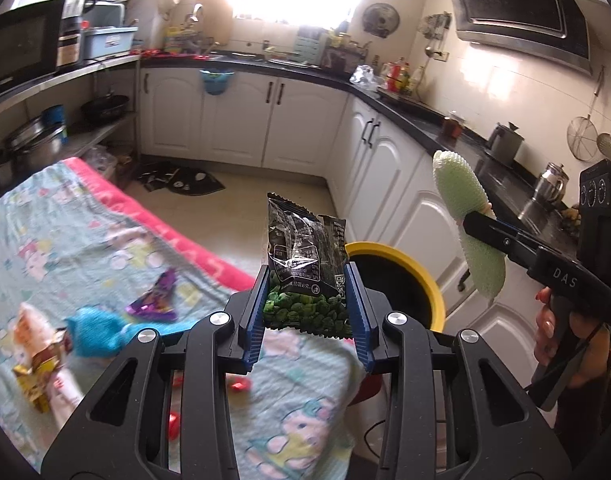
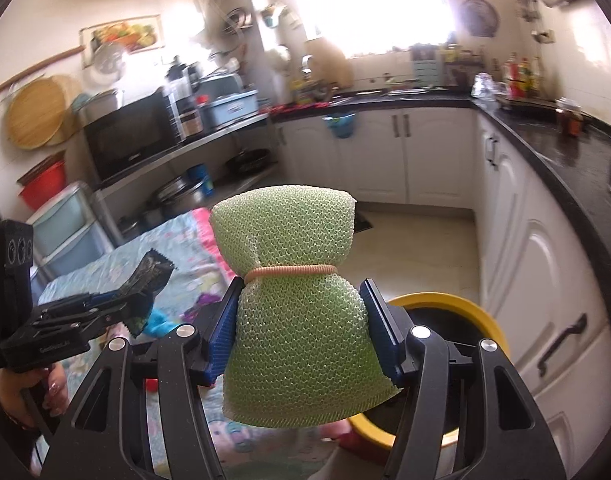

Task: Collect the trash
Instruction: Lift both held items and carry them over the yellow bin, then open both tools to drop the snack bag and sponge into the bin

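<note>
My left gripper (image 1: 307,280) is shut on a dark snack packet (image 1: 305,256) with green peas showing at its bottom, held upright above the table's corner. My right gripper (image 2: 303,304) is shut on a roll of green foam netting (image 2: 293,312) tied at the waist with a pale hair band (image 2: 289,271). The yellow-rimmed bin (image 1: 389,252) with a black inside stands on the floor just beyond the table, ahead of both grippers; its rim (image 2: 445,302) shows behind the netting. In the left wrist view the right gripper (image 1: 475,222) with the netting (image 1: 465,208) hangs to the right of the bin.
A table under a pastel cartoon cloth (image 1: 65,232) carries a purple wrapper (image 1: 157,296), a blue cloth piece (image 1: 97,328), a yellow-brown wrapper (image 1: 41,364) and small red bits (image 1: 239,386). White cabinets (image 1: 389,168) with a black counter line the room. A shelf rack with a microwave (image 2: 133,136) stands at left.
</note>
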Motion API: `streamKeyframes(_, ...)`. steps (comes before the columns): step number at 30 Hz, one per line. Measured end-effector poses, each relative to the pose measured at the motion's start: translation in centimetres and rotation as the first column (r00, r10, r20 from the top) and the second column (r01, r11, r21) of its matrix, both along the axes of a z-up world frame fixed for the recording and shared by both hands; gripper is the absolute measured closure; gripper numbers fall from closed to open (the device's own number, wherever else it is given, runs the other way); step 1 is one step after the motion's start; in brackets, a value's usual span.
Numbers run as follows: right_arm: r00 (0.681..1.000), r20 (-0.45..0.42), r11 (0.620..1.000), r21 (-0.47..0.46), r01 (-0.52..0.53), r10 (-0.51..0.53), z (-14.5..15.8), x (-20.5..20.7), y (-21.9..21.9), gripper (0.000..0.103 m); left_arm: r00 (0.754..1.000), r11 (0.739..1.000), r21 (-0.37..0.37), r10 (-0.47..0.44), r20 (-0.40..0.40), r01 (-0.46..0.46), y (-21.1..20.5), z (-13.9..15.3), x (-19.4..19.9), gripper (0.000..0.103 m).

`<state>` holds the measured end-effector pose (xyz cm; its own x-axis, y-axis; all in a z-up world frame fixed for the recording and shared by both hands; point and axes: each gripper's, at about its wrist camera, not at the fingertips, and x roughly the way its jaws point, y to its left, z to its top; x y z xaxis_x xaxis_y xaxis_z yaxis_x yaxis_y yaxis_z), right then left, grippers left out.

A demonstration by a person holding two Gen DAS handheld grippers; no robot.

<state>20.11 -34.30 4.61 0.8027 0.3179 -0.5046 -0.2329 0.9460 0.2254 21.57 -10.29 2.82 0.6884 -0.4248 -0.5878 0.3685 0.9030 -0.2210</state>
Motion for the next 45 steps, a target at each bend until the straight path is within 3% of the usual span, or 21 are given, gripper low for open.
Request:
streamKeyframes(9,0.991,0.004,0.991,0.019,0.136,-0.136,-0.2,0.0,-5.4,0.047,0.997,0.997,-0.010,-0.082,-0.004,0.082,-4.7,-0.2,2.4,0.074)
streamKeyframes(20,0.968,-0.031,0.968,0.003,0.251,-0.251,-1.5,0.7,-9.0,0.046,0.985,0.986,-0.005,-0.165,-0.046,0.165,-10.5,-1.7,6.4,0.074)
streamKeyframes(26,0.958,-0.059,0.959,0.003,0.283,-0.282,-2.8,1.1,-9.9,0.045,0.979,0.982,0.011,-0.188,-0.078,0.189,-12.6,-3.0,8.3,0.074)
streamKeyframes(37,0.937,-0.135,0.947,-0.024,0.322,-0.322,-6.3,2.8,-10.6,0.044,0.957,0.974,-0.054,-0.228,-0.179,0.221,-14.6,-6.9,11.5,0.073)
streamKeyframes(45,0.920,-0.207,0.943,-0.045,0.329,-0.332,-9.7,4.7,-11.1,0.043,0.945,0.971,-0.026,-0.238,-0.227,0.238,-16.3,-9.3,13.0,0.073)
